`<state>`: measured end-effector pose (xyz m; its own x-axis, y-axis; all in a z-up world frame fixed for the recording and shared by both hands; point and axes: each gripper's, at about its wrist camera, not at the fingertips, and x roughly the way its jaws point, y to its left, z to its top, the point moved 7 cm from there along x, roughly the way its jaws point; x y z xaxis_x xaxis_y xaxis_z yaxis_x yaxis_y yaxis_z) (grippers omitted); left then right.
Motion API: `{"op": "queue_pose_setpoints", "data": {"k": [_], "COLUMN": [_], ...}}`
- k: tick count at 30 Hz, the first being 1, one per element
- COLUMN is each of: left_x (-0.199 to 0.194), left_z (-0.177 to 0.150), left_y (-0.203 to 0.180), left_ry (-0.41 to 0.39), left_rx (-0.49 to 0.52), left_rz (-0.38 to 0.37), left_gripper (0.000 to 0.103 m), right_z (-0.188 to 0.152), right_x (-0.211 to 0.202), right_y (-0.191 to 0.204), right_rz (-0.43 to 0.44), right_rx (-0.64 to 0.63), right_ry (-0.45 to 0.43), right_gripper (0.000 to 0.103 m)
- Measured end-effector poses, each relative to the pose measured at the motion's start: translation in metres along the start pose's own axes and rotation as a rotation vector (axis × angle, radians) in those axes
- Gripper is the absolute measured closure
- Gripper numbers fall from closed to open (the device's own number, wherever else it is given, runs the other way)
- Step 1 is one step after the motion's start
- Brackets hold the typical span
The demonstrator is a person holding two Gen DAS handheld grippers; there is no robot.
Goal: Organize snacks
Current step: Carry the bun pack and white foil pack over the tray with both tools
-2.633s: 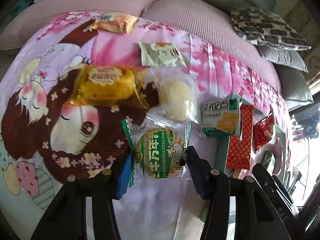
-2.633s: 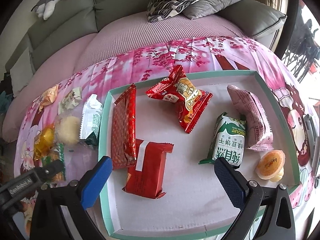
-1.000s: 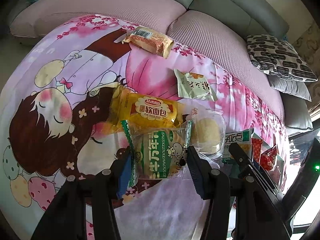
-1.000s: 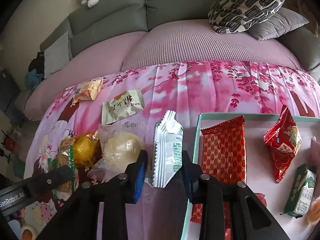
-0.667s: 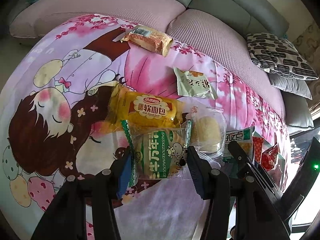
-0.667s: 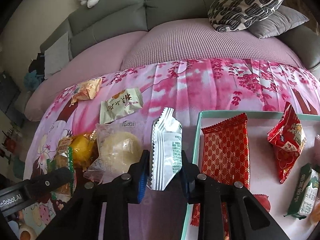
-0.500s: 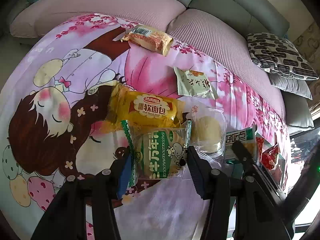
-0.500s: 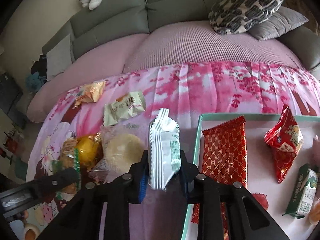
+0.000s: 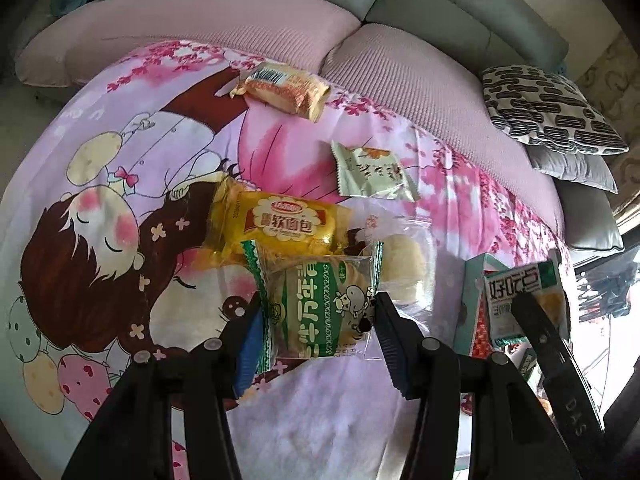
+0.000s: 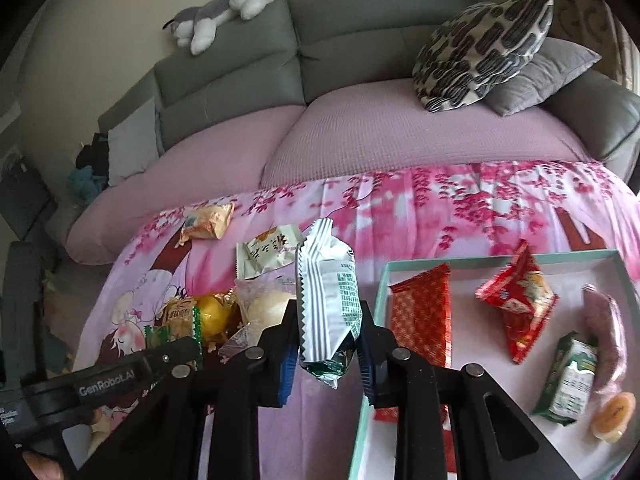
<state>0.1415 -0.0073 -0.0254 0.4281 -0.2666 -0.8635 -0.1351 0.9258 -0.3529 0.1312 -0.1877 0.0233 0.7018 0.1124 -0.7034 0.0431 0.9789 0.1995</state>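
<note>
In the left wrist view my left gripper (image 9: 318, 334) is shut on a round cake in a green-and-white wrapper (image 9: 316, 300), just above the cartoon-print cloth. In the right wrist view my right gripper (image 10: 328, 346) is shut on a white-and-green biscuit packet (image 10: 326, 292), lifted upright off the cloth, just left of the teal-rimmed tray (image 10: 380, 292). The tray holds a red patterned packet (image 10: 420, 320), a red bag (image 10: 516, 300), a pink packet (image 10: 604, 328), a green-white packet (image 10: 570, 376) and an orange jelly cup (image 10: 612, 414).
On the cloth lie a yellow bread packet (image 9: 280, 224), a clear-wrapped pale bun (image 9: 404, 268), a pale green sachet (image 9: 372, 172) and an orange-beige packet (image 9: 284, 88). A sofa with a patterned cushion (image 10: 480, 52) and a plush toy (image 10: 220, 12) stands behind.
The right gripper's jaws closed onto the biscuit packet and raised it off the cloth. The left gripper kept still with the green cake packet in it.
</note>
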Motion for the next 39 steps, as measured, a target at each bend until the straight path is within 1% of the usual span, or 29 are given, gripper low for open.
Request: {"op": "queue_pose_setpoints", "data": {"k": [5, 10, 14, 19, 24, 28, 30, 34, 39], "left_x": [-0.011, -0.018, -0.019, -0.017, -0.014, -0.006, 0.0, 0.012, 0.026], "left_z": [-0.001, -0.006, -0.016, -0.035, -0.054, -0.061, -0.062, -0.06, -0.064], "left_y": [-0.017, -0.048, -0.081, -0.127, -0.169, -0.187, -0.189, -0.194, -0.202], "left_ry": [-0.022, -0.044, -0.044, -0.037, -0.051, -0.049, -0.051, -0.058, -0.066], "left_rx": [0.039, 0.123, 0.198, 0.305, 0.414, 0.434, 0.435, 0.422, 0.439], "left_rz": [-0.028, -0.055, -0.101, -0.158, -0.193, -0.22, -0.208, -0.206, -0.193], "left_gripper": [0.049, 0.049, 0.049, 0.049, 0.048, 0.048, 0.048, 0.048, 0.048], "right_z": [0.001, 0.003, 0.003, 0.004, 0.004, -0.002, -0.004, -0.001, 0.002], "right_x": [-0.022, -0.048, -0.065, -0.085, -0.098, -0.093, -0.087, -0.077, -0.064], "right_y": [-0.019, -0.054, -0.089, -0.141, -0.177, -0.192, -0.196, -0.196, -0.193], "right_rz": [-0.047, -0.116, -0.16, -0.244, -0.313, -0.303, -0.293, -0.264, -0.251], "right_rx": [0.041, 0.093, 0.158, 0.252, 0.295, 0.322, 0.33, 0.321, 0.3], "right_ry": [-0.024, -0.07, -0.094, -0.125, -0.141, -0.122, -0.111, -0.111, -0.105], "right_gripper": [0.075, 0.075, 0.075, 0.075, 0.075, 0.075, 0.075, 0.075, 0.075]}}
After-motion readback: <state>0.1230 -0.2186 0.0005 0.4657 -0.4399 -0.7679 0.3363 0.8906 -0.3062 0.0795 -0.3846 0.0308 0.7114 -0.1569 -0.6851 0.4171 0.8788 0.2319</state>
